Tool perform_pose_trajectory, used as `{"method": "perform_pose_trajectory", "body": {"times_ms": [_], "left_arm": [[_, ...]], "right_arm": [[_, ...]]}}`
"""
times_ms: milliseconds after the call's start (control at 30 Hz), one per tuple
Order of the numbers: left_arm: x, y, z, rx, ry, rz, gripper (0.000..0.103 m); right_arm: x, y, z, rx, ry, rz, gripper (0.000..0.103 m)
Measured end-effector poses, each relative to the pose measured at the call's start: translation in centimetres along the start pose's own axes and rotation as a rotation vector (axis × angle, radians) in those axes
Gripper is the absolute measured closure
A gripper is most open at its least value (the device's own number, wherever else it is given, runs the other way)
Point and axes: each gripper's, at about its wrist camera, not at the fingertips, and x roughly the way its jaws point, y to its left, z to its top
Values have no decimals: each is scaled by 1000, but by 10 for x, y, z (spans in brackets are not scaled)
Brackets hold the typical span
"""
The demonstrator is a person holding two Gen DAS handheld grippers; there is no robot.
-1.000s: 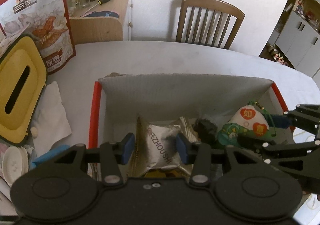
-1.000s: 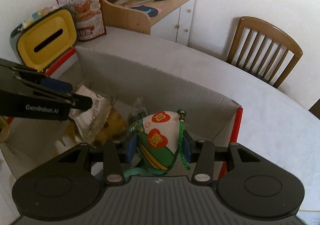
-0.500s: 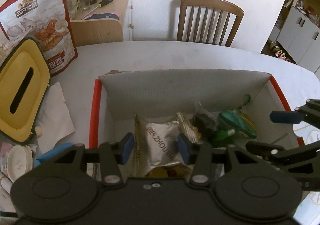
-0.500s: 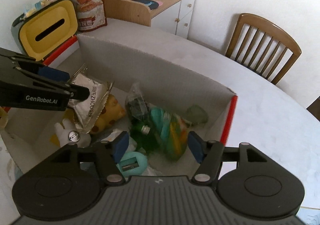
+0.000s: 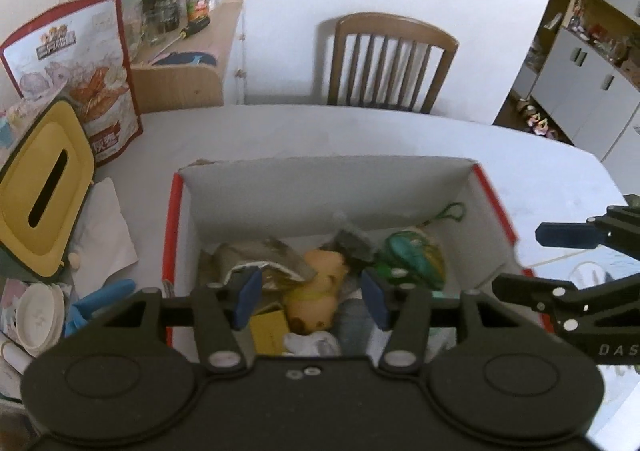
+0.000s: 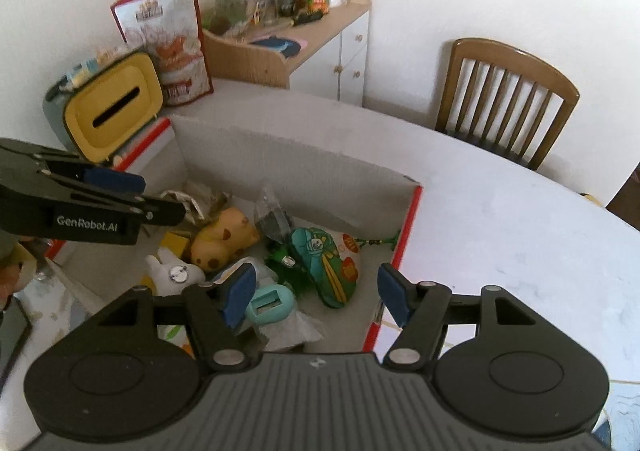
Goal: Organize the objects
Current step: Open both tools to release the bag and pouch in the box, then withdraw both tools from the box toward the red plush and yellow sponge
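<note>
A white cardboard box with red edges (image 5: pixel 320 191) (image 6: pixel 288 155) stands on the table and holds several small things. The silver snack pouch (image 5: pixel 260 257) (image 6: pixel 188 203) lies in its left part beside a yellow plush toy (image 5: pixel 320 283) (image 6: pixel 224 239). The green cloth pouch with red hearts (image 6: pixel 328 263) (image 5: pixel 416 255) lies at the right. My left gripper (image 5: pixel 310 297) is open and empty above the box's near side. My right gripper (image 6: pixel 316 291) is open and empty above the box's right end.
A yellow tissue box (image 5: pixel 44 187) (image 6: pixel 114 107), white tissue (image 5: pixel 104 227) and a large snack bag (image 5: pixel 80 67) stand left of the box. A wooden chair (image 5: pixel 388 63) and a cluttered side cabinet (image 6: pixel 288 39) are behind the table.
My left gripper opened and let the silver pouch drop into the box. My right gripper released the green pouch into the box earlier and opened wider. Both grippers rose.
</note>
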Motion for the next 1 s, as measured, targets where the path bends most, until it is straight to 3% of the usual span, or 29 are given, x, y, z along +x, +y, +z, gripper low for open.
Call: {"method": "perform_pose_trajectory", "body": {"times_ms": [133,300,433,1000], "left_arm": [[-19,-13,-2,8,-39,-5,39],[-41,-31,-6,14,-72,-32,38],[-55,-48,-11,33,-94,-46,27],[-71,-145,-38,136,-113,-78,16]], "right_arm": [[-25,-3,-3,18,-43,11,36],[-57,-10,-12,45,-101,23,36],[-77,-19,-25,65,-116,32,36],[-149,-78,-96,137,-159,38,26]]}}
